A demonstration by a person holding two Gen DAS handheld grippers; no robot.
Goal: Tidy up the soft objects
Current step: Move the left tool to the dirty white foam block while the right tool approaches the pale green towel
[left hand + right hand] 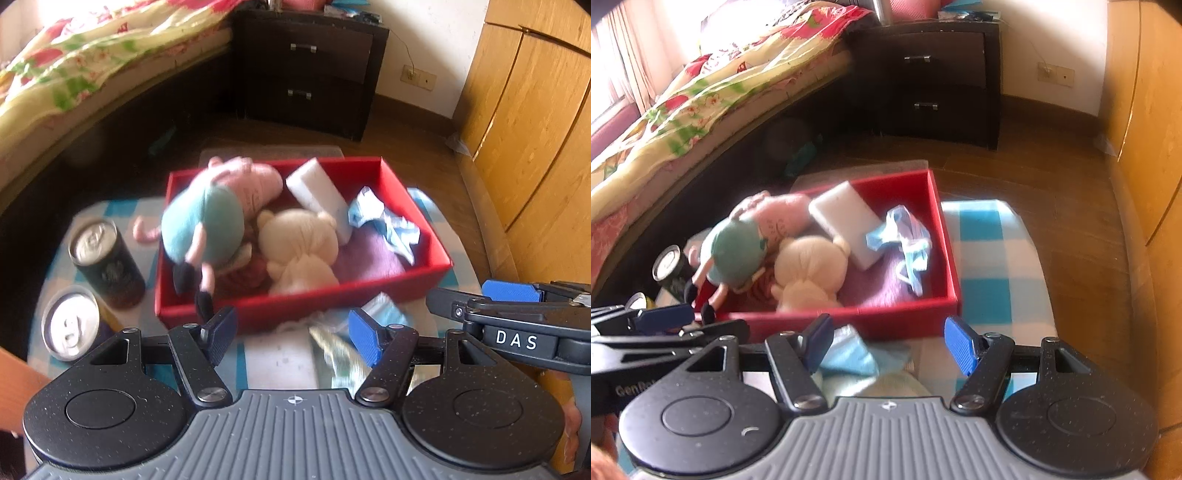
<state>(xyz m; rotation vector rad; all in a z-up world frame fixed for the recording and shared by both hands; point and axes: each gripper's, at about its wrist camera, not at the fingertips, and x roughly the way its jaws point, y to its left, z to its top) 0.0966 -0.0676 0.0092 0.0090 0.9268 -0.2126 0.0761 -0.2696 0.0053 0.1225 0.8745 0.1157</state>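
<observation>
in the red box [413, 275]: two plush toys [303, 251], one sponge [317, 192]; both grippers [291, 334] [890, 345] gape, empty.

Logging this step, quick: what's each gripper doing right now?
Left gripper: open, holding nothing, in front of the red box.
Right gripper: open, holding nothing, above a blue cloth.

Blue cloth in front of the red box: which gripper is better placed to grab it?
Probably right. The right gripper is open with the blue cloth between its fingers; the left gripper faces crinkled packaging instead.
</observation>
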